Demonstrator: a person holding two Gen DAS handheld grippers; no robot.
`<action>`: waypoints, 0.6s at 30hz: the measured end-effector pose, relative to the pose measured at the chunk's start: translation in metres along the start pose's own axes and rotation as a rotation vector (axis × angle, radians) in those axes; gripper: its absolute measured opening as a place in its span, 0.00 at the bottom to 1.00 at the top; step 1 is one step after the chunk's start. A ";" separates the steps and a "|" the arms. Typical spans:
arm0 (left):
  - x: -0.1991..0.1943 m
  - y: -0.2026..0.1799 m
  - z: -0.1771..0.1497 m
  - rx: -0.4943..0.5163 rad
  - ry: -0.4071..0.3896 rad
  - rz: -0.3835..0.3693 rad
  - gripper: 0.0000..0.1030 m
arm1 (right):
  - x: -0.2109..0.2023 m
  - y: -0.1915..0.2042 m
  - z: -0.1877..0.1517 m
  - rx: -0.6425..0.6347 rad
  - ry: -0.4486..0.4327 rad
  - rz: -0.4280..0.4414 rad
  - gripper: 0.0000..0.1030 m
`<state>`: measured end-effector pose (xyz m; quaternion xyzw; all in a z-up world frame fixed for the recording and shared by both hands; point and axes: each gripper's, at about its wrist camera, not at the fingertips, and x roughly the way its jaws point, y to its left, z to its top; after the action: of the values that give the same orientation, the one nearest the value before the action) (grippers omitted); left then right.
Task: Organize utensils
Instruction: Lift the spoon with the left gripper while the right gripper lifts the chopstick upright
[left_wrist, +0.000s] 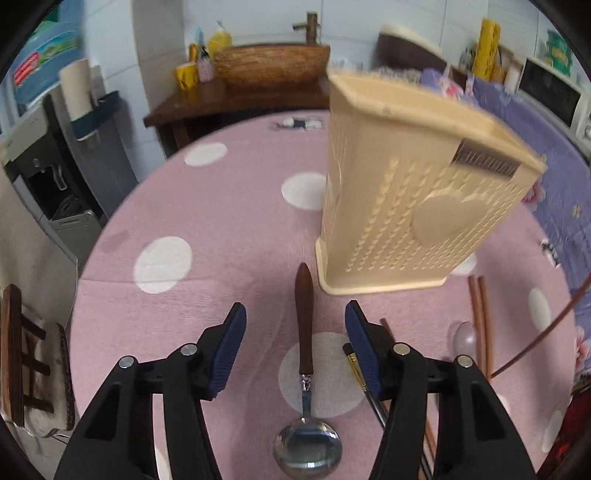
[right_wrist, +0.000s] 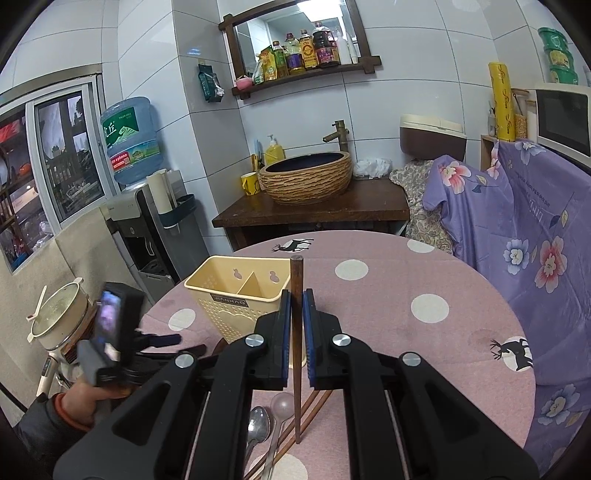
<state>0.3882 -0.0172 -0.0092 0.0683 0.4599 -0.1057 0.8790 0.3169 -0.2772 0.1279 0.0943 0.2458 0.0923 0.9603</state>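
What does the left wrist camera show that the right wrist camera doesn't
Only the left wrist view shows the wooden-handled ladle lying between the open jaws of the left gripper, untouched. Only the right wrist view shows the right gripper shut on a single chopstick, and the holder's divided inside. Both show the beige utensil holder standing on the pink dotted tablecloth, plus loose chopsticks and a pale spoon beside it.

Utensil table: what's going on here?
A person is sorting utensils into the beige holder on the pink table. The right tool is shut on a brown chopstick, held upright beside the holder. The left tool hangs open over a wooden-handled spoon lying flat. More chopsticks and spoons lie loose.
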 end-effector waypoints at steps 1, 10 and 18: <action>0.006 -0.002 0.000 0.013 0.011 0.014 0.47 | 0.000 0.000 0.000 0.001 -0.001 0.002 0.07; 0.041 -0.008 0.003 0.047 0.072 0.048 0.33 | 0.000 0.001 -0.001 -0.004 -0.007 0.002 0.07; 0.041 -0.009 0.004 0.002 0.051 0.037 0.16 | -0.001 0.004 -0.001 -0.011 -0.011 0.002 0.07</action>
<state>0.4120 -0.0315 -0.0407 0.0803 0.4808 -0.0880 0.8687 0.3151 -0.2729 0.1282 0.0896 0.2399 0.0943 0.9620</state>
